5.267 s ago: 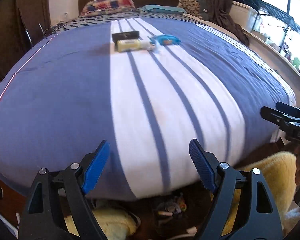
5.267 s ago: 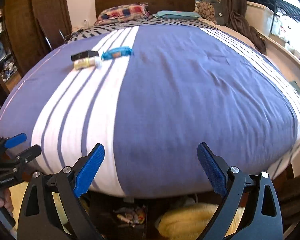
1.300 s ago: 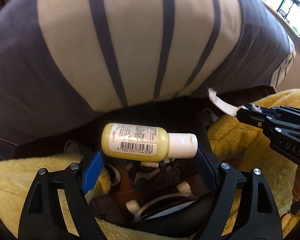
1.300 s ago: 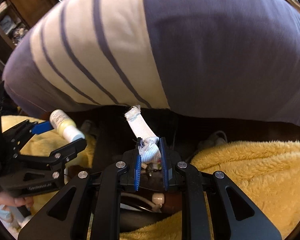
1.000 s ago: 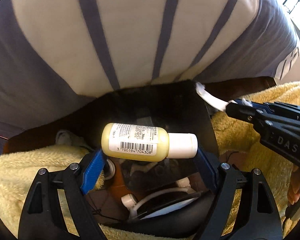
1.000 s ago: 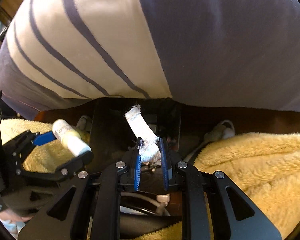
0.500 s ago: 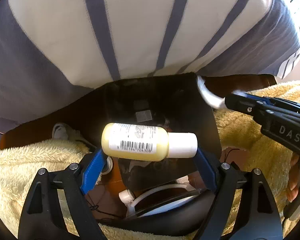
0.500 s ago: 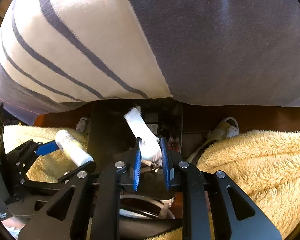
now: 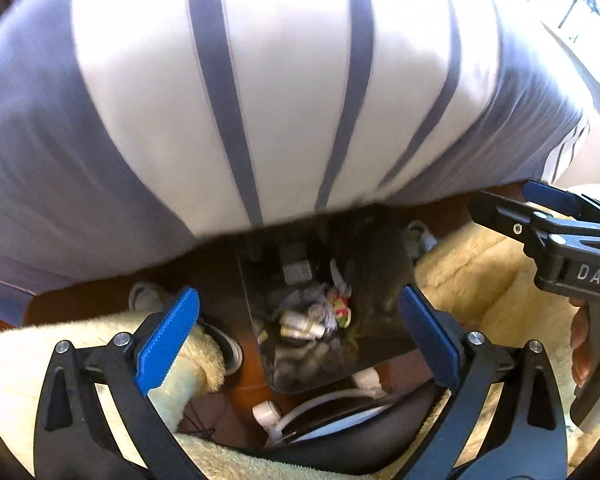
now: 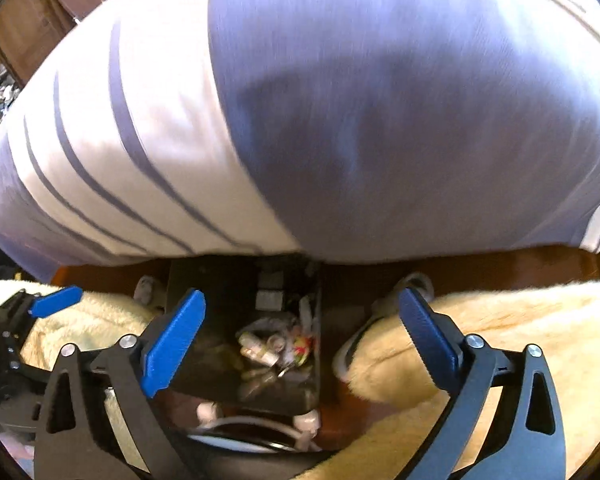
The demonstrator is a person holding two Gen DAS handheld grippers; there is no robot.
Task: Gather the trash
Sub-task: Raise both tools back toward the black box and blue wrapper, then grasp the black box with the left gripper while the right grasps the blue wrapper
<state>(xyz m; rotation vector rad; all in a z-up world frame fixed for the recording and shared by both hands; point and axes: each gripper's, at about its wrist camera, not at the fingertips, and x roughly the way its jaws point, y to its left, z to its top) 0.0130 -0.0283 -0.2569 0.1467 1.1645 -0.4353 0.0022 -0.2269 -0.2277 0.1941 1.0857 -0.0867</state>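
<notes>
Trash, the small yellow plastic bottle and white paper strip, now lies in the dark square bin by the bed, both grippers' blue fingers having just sprung apart, empty.

The bedspread was all motion blur, and the junk in the trash bin was too jumbled to identify.
</notes>
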